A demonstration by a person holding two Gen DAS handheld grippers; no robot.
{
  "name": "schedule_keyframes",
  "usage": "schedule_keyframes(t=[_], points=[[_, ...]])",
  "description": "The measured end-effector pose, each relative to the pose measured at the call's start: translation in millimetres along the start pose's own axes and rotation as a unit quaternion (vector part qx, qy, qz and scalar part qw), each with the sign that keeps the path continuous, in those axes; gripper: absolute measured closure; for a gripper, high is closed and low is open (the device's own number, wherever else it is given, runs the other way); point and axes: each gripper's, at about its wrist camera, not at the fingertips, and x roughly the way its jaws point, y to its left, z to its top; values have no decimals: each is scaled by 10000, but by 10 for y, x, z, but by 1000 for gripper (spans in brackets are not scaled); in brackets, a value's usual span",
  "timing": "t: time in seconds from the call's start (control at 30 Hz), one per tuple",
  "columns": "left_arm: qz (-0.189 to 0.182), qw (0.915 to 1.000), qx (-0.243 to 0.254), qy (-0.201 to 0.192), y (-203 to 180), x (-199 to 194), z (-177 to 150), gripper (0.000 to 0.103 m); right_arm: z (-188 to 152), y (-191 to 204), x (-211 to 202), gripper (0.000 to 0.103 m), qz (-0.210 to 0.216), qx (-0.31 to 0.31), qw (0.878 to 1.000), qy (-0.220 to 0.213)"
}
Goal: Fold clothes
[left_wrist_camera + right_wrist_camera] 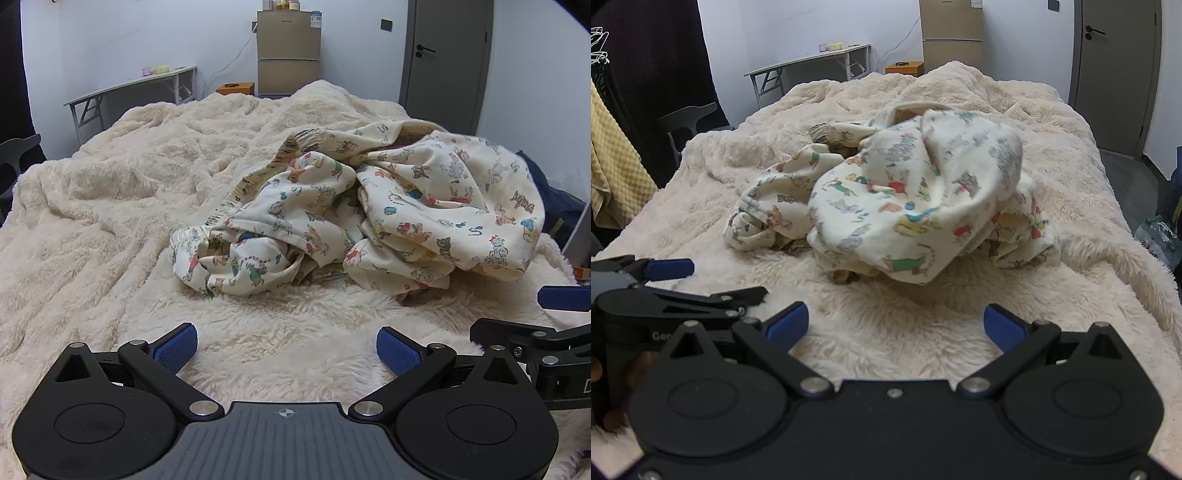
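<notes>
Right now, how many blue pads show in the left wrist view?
3. Two sit on the left gripper's open jaws, bottom left and bottom right. One pad of the right gripper pokes in at the right edge; its other pad is out of frame.

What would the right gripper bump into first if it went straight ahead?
Probably the crumpled clothes. The right gripper is open over the blanket, aimed at the pile's near edge. If it runs low, it may brush the fluffy blanket first; depth is hard to judge.
</notes>
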Motion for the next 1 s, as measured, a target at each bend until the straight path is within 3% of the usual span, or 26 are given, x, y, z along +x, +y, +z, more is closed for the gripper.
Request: schedule_keyframes(t=[1.0], points=[[-104,9999,82,-5,14,22,30,0,22,17,-41,0,24,21,10000,-21]])
